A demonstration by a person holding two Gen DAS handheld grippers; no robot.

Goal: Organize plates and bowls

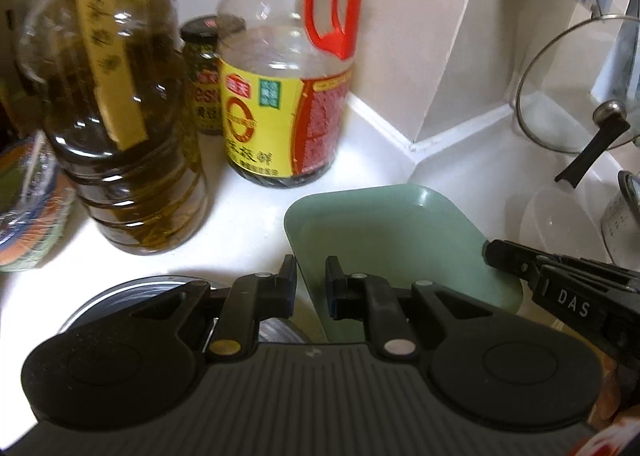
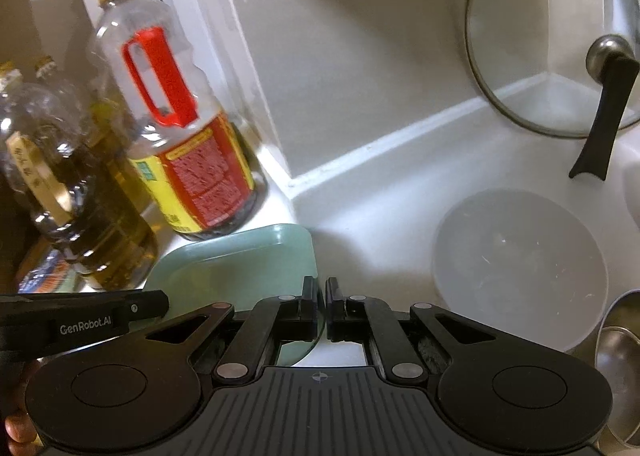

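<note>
I have the green plate (image 1: 400, 240) gripped from both sides: my left gripper (image 1: 311, 284) is closed on its left rim, and my right gripper (image 2: 322, 308) is closed on its right rim, the edge pinched thin between the pads. The plate is rectangular with rounded corners. It sits tilted, its far end near the desk (image 1: 248, 215) at about 12 o'clock from my left gripper, just in front of the soy sauce bottle (image 1: 280, 107). Whether that far edge touches the desk or hangs clear I cannot tell.

By my judgement the task is at an early stage: one piece is in hand and nothing shows as stacked or put away yet. The translucent white bowl (image 2: 516, 268) stands alone on the desk at 2 o'clock from my right gripper, untouched, and the plate has yet to reach its place. Where that place is, the views do not show.

The count, as far as I can see:
- One green plate
- One white bowl
- One glass lid (image 2: 560, 43) with a black handle, leaning against the wall at 1 o'clock
- One oil bottle (image 1: 120, 115) at 10 o'clock from my left gripper
- One soy sauce bottle with a red handle
- One small dark jar (image 1: 204, 75) between the two bottles, behind them
- More bottle caps at the left edge of the right view, not clear enough to count
- A metal vessel (image 2: 620, 356) at the lower right edge, only partly seen
</note>
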